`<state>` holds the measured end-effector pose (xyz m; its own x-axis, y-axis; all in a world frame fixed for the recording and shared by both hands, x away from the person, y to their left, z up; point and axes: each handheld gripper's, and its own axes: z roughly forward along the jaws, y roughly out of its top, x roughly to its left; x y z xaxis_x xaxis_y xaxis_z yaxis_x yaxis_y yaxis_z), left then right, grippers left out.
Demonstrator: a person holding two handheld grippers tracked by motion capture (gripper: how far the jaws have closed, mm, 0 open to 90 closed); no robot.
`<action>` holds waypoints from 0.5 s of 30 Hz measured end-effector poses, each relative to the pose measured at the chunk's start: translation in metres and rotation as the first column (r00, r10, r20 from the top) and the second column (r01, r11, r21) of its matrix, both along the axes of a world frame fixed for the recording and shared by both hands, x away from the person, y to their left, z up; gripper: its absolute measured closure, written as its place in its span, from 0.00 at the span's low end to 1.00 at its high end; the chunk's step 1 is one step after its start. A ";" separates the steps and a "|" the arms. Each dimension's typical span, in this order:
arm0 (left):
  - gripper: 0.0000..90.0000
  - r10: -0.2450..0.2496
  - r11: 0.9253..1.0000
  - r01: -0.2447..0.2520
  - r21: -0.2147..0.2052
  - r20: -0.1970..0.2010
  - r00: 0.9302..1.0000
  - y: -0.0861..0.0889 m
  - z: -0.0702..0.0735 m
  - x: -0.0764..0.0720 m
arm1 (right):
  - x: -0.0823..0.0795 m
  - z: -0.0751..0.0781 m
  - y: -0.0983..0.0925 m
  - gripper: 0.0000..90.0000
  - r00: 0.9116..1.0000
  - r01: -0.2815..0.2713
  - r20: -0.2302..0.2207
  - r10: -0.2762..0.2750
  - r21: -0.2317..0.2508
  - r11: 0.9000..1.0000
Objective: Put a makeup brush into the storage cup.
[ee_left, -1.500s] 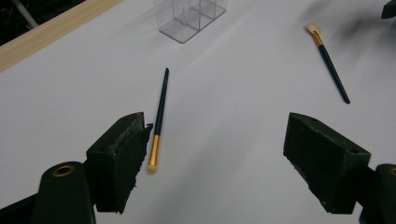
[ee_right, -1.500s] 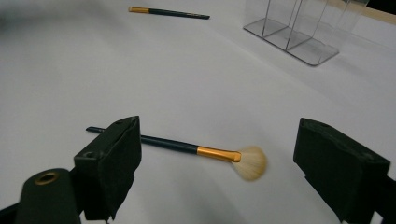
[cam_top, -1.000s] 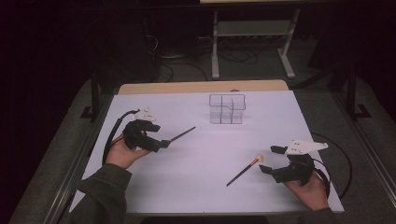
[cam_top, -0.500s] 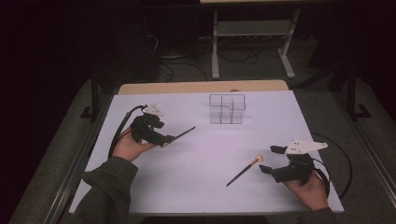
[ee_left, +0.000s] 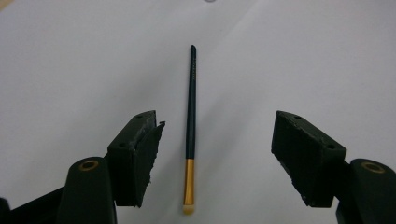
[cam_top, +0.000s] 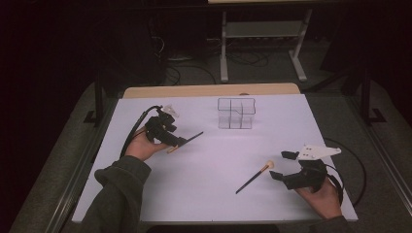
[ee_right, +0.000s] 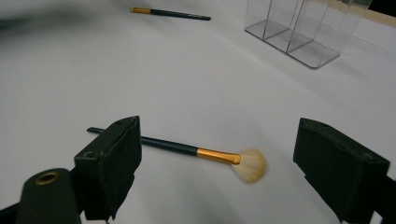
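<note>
A thin dark brush with a gold ferrule (ee_left: 190, 116) lies flat on the white table, between the jaws of my left gripper (ee_left: 217, 135). Those jaws have just been closing, but they stand wide and touch nothing. From above, the left gripper (cam_top: 180, 141) sits over the gold end of this brush (cam_top: 193, 137). A fan brush with pale bristles (ee_right: 205, 155) lies just ahead of my open right gripper (ee_right: 224, 142). In the high view the fan brush (cam_top: 253, 178) is to the left of the right gripper (cam_top: 279, 165).
A clear plastic organizer with compartments (cam_top: 236, 113) stands at the back middle of the white table (cam_top: 214, 194); it is also at the upper right of the right gripper view (ee_right: 299, 32). Cables trail from both grippers. A metal stand is on the floor beyond the table.
The left hand has moved right and slightly down, bringing its gripper over the thin brush's gold end. The right hand and the fan brush have stayed in place.
</note>
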<state>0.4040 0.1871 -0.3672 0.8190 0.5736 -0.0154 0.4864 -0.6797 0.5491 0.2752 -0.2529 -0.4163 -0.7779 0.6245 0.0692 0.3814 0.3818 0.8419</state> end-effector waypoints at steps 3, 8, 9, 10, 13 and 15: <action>0.37 -0.005 1.000 0.005 0.017 -0.012 1.000 -0.002 -0.005 0.003 | 0.000 0.000 0.000 0.16 1.000 -0.002 0.001 0.002 -0.002 1.000; 0.40 -0.011 0.999 0.012 0.037 -0.017 1.000 -0.005 -0.011 0.007 | 0.000 0.000 0.000 0.16 1.000 -0.004 0.000 0.004 -0.001 1.000; 0.40 -0.009 0.999 0.009 0.034 -0.019 1.000 -0.006 -0.012 0.008 | 0.000 0.000 0.000 0.16 1.000 -0.004 0.000 0.004 -0.001 1.000; 0.42 -0.014 0.999 0.015 0.041 -0.022 1.000 -0.007 -0.013 0.009 | 0.000 0.000 0.001 0.16 1.000 -0.007 -0.003 0.007 -0.003 1.000; 0.44 -0.013 0.999 0.014 0.041 -0.025 1.000 -0.007 -0.016 0.011 | 0.000 0.000 0.001 0.16 1.000 -0.009 -0.003 0.009 -0.005 1.000; 0.46 -0.008 0.999 0.010 0.052 -0.038 0.999 -0.008 -0.019 0.013 | 0.000 0.000 0.001 0.16 1.000 -0.009 -0.003 0.009 -0.005 1.000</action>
